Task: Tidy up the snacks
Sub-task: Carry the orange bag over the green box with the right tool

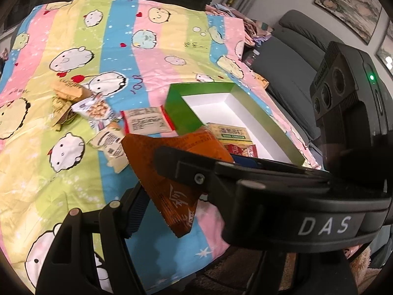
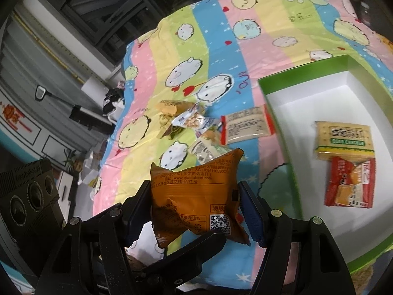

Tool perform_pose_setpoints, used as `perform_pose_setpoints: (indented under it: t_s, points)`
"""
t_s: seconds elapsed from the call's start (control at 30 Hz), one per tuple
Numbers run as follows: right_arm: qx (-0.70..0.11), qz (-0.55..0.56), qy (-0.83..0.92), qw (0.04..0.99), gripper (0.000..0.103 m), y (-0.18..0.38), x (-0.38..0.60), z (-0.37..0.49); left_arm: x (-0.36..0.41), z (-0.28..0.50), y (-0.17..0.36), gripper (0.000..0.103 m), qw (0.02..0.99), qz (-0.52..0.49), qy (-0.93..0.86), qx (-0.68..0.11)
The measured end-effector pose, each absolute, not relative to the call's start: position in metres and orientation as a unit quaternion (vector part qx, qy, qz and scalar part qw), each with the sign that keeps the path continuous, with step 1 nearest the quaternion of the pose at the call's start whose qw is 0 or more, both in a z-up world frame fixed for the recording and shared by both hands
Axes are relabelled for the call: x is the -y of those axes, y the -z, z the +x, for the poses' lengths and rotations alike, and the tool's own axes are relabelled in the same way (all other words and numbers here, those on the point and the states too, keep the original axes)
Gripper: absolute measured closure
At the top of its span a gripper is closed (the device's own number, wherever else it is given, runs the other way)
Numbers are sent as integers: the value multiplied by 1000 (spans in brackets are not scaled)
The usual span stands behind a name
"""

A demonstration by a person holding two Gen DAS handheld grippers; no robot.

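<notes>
An orange snack packet (image 2: 196, 196) sits between the fingers of my right gripper (image 2: 194, 211), which is shut on it and holds it above the striped cartoon blanket (image 2: 221, 36). The same packet (image 1: 176, 172) shows in the left wrist view, with the right gripper's finger (image 1: 221, 169) crossing in front. One blue-padded finger (image 1: 135, 211) of my left gripper lies beside the packet; its other finger is hidden. A green-rimmed white box (image 2: 277, 93) (image 1: 201, 91) to the right holds a yellow cracker packet (image 2: 343, 140) and a red packet (image 2: 348, 184).
Several loose snack packets lie in a cluster on the blanket: a white-and-red one (image 2: 248, 125) (image 1: 147, 120), a popcorn-like bag (image 2: 191, 120) (image 1: 94, 109), brown ones (image 2: 172, 107) (image 1: 67, 89). A grey sofa (image 1: 294, 61) is to the right; a cabinet (image 2: 36, 113) to the left.
</notes>
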State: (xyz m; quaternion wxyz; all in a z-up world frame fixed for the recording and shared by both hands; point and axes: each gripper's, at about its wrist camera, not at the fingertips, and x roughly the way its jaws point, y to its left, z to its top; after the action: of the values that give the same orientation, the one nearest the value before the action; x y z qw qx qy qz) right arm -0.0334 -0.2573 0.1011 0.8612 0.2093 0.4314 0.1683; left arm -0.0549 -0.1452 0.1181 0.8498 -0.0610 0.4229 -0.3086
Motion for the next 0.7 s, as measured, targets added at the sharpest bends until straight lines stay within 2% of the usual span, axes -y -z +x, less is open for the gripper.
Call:
perform_pose_setpoints:
  t_s: [0.7]
  points:
    - [-388, 232, -109, 885, 32, -113, 315, -51, 205, -51, -130, 35, 837, 4, 371, -403]
